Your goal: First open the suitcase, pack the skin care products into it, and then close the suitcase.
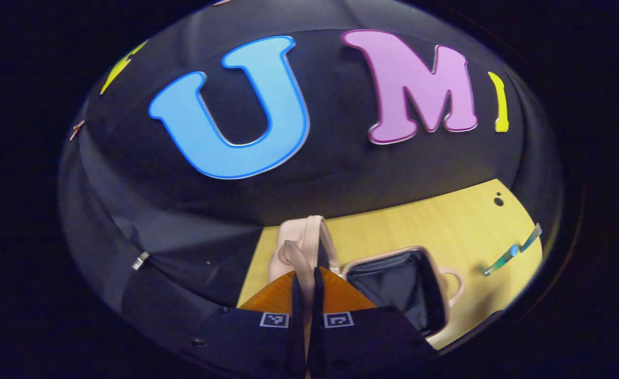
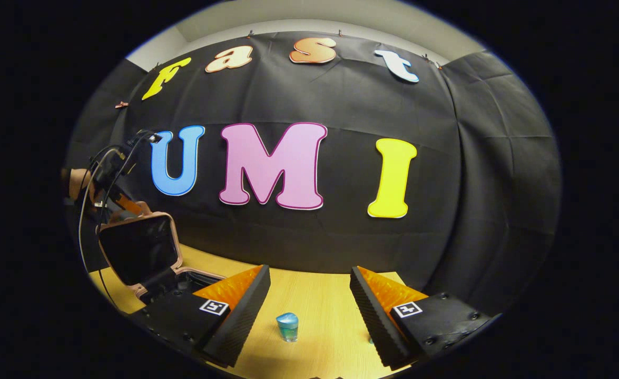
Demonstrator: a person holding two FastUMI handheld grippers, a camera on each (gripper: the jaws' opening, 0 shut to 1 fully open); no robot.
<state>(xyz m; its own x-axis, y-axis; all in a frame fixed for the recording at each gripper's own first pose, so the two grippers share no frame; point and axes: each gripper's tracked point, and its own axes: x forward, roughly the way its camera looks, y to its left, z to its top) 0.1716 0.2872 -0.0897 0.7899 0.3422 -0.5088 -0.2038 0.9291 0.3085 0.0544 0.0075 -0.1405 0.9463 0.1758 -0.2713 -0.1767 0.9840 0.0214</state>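
Left claw (image 1: 306, 273) nearly closed, fingers pinching the pale translucent strap handle (image 1: 294, 258) on the raised lid of the small pink hard-shell suitcase (image 1: 309, 239). Suitcase lying open near the left edge of the light wooden surface (image 1: 446, 221), dark lining of its base half (image 1: 401, 287) showing just to the right of the lid. In the right gripper view, lid (image 2: 139, 247) tilted up, held from behind by the far claw (image 2: 130, 206). Right claw (image 2: 309, 302) wide open, holding nothing, hovering above the surface. Small blue-green skincare bottle with rounded blue cap (image 2: 287, 326) standing upright on the surface between its fingers, touching neither. Teal-and-blue slender skincare item (image 1: 514, 250) lying near the surface's right edge.
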